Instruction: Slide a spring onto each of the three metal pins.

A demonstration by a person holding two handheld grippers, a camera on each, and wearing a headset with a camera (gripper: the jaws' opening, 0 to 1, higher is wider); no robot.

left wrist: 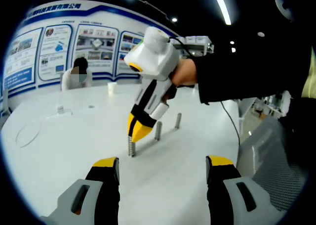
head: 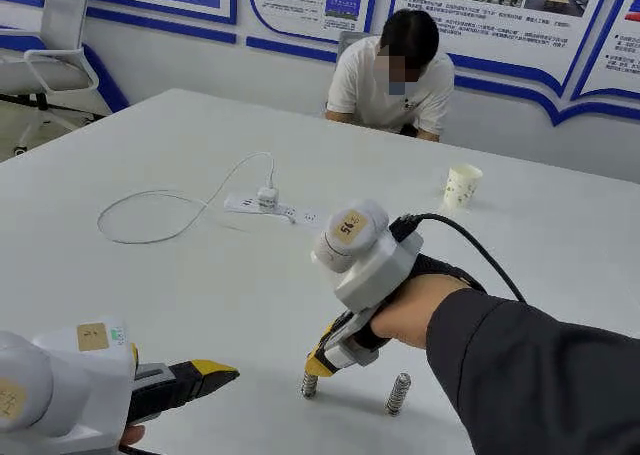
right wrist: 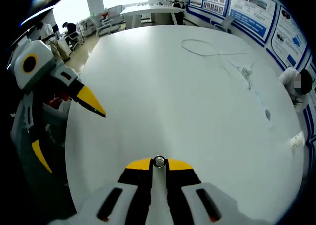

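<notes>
R claw nips top of upright spring; L claw spread.

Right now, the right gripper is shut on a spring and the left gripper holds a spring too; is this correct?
Not quite. The left gripper holds nothing: the left gripper view shows its jaws apart over the bare table. The right gripper is indeed shut on a spring.

Right gripper tipped downward, jaws pinching a spring, left gripper level, jaws apart.
</notes>
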